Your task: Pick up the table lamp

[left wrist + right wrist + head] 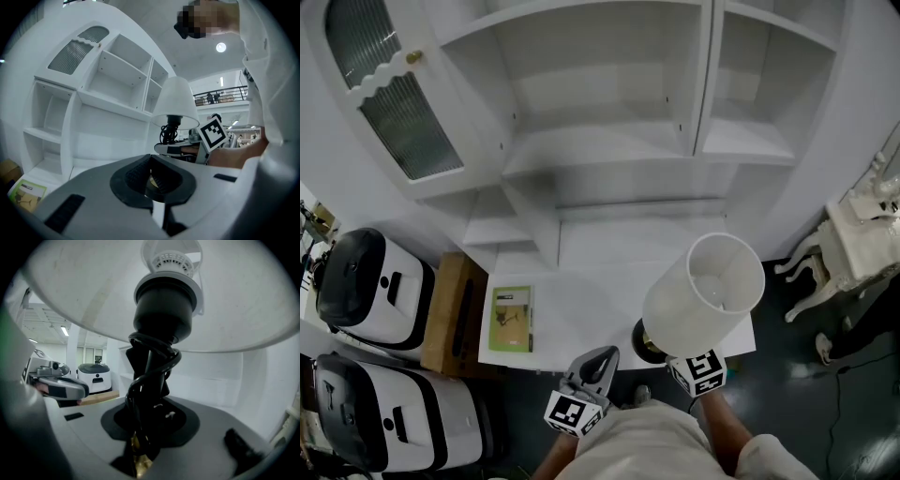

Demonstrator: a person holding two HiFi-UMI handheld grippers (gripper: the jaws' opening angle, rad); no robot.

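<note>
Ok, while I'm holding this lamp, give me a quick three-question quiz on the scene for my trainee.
1. Which is shut on the table lamp: the left gripper or the right gripper?
2. True or false: the green booklet lies on the white table, beside the wooden box.
3. Fill in: the black cord is wound round the lamp's ____.

Key: 1 right gripper; 2 true; 3 stem.

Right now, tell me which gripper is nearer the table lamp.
Right. The right gripper is clamped on the table lamp, around its black stem; the left gripper sits apart, off to the lamp's left, holding nothing.
</note>
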